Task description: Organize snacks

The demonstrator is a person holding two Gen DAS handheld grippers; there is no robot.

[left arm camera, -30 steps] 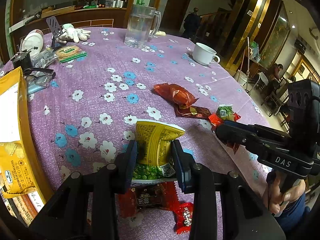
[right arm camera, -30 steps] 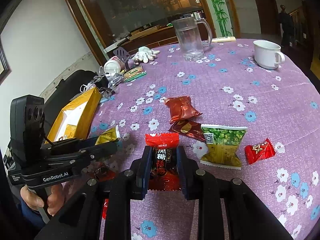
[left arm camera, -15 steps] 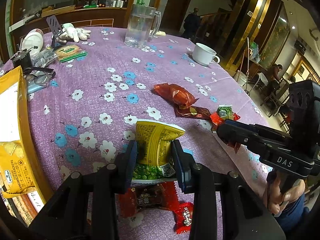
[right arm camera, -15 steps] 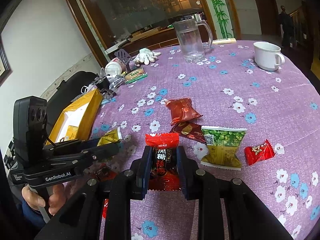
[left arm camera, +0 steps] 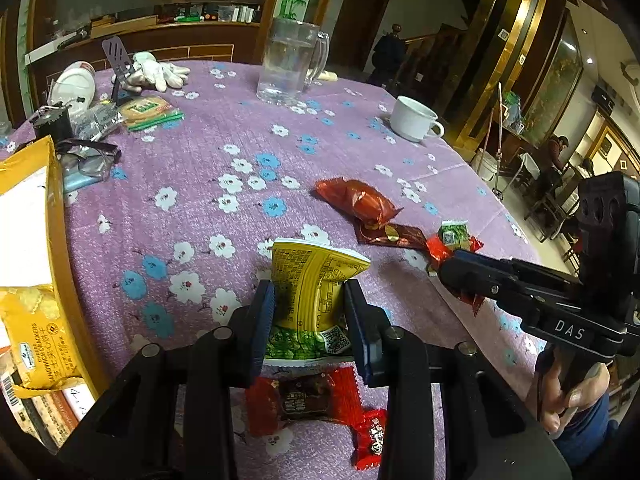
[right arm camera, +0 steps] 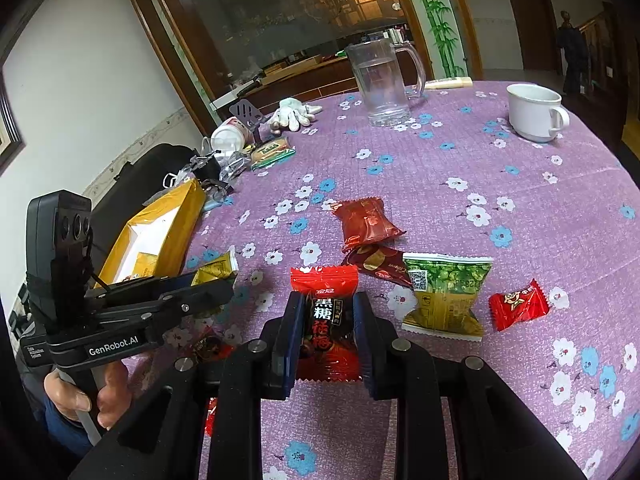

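Snacks were scattered over the purple flowered tablecloth (right arm camera: 500,168), and two of them were already in hand: the left gripper (left arm camera: 309,320) had its jaws clamped on a yellow-and-green pea snack packet (left arm camera: 314,300), which was held off the cloth, while the right gripper (right arm camera: 327,330) squeezed a red-and-black brown sugar plum candy (right arm camera: 326,320) between its jaws. At the left edge of the table lay an open yellow cracker box (right arm camera: 156,232) with a yellow sandwich-cracker packet (left arm camera: 36,344) inside; it looked like the likely place for the snacks, though nothing in view confirmed that. Several pieces remained loose: a second pea snack packet (right arm camera: 446,296), a small red candy (right arm camera: 518,304), a puffy red packet (right arm camera: 366,222) with a dark red wrapper (right arm camera: 378,264) touching it, and, beneath the left gripper, a red-and-brown candy (left arm camera: 306,398) and a small red one (left arm camera: 370,438). Judging by this, the sorting was at an early to middle stage, with both held snacks not yet put away and at least six more to collect.
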